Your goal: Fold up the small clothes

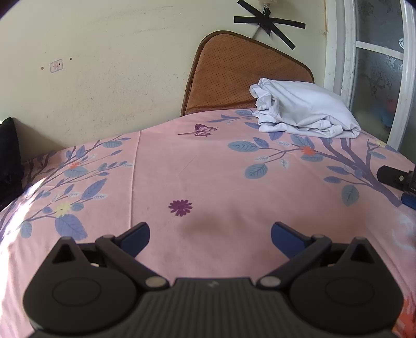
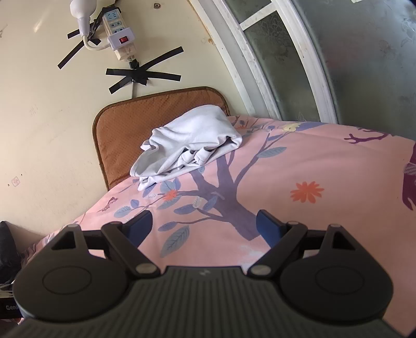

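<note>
Pink floral bedsheet [image 1: 208, 166] filling the left wrist view, cream wall [image 1: 104, 65] behind it, frosted window [image 1: 377, 65] off at the right. Brown cushion [image 1: 234, 75] propped upright against that wall, at the bed's far edge. Just in front of the cushion, white garment [image 1: 304, 109] lying in a loose, rumpled heap on the sheet, well apart from the gripper. Black tape strips [image 1: 267, 22] crossed on the wall above the cushion. Left gripper [image 1: 210, 235] low over the sheet, jaws wide apart, nothing between the blue pads [image 1: 136, 238], only a purple printed flower [image 1: 180, 207] just beyond them. Far right of the cushion, at the frame edge, a dark piece of the right gripper [image 1: 396, 178] poking in.

Over to the right wrist view. Same sheet [image 2: 325, 166], same cushion [image 2: 124, 137] against the wall [image 2: 39, 130], window [image 2: 338, 52] curving away right of it. Garment [image 2: 187, 145] bunched up in front of the cushion, partly overlapping it, folds and creases showing along its near edge. Power strip [image 2: 118, 31] taped to the wall above the cushion, red switch visible, tape [image 2: 143, 75] crossed beneath it. Right gripper [image 2: 204, 227] also hovering with jaws spread, clamped on nothing, printed tree trunk [image 2: 226, 192] running between its pads [image 2: 267, 228] toward the garment.
</note>
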Demonstrator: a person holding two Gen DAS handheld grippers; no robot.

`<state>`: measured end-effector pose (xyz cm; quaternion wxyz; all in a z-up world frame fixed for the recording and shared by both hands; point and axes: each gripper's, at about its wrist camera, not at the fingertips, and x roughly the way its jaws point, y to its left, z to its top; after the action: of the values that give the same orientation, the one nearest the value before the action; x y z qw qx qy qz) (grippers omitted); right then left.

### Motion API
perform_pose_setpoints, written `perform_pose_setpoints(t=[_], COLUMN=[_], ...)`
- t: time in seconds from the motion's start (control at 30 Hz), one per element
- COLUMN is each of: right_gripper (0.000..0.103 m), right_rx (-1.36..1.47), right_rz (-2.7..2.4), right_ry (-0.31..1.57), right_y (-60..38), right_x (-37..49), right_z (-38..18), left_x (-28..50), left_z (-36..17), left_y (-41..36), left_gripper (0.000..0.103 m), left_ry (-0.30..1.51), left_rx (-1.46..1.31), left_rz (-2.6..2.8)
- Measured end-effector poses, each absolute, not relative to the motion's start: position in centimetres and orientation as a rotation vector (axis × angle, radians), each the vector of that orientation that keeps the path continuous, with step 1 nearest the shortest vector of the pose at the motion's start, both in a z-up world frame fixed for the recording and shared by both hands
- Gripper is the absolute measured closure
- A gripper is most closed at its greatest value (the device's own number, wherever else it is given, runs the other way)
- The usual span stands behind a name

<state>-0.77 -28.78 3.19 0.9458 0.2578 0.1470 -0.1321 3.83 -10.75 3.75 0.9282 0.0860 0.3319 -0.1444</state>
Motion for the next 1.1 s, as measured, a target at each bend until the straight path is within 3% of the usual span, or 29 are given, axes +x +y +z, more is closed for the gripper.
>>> perform_pose_setpoints(t=[1.1], right_gripper=[0.014], right_rx=[0.524], right_rz=[-0.266], right_ry=[0.297], right_y=[-28.68], right_x=[-0.73], right_z=[3.29], left_x=[3.77], left_z=[3.64], left_y=[-10.84], left_gripper=[0.0], left_ry=[0.675], left_rx=[0.197], left_rz=[-0.298])
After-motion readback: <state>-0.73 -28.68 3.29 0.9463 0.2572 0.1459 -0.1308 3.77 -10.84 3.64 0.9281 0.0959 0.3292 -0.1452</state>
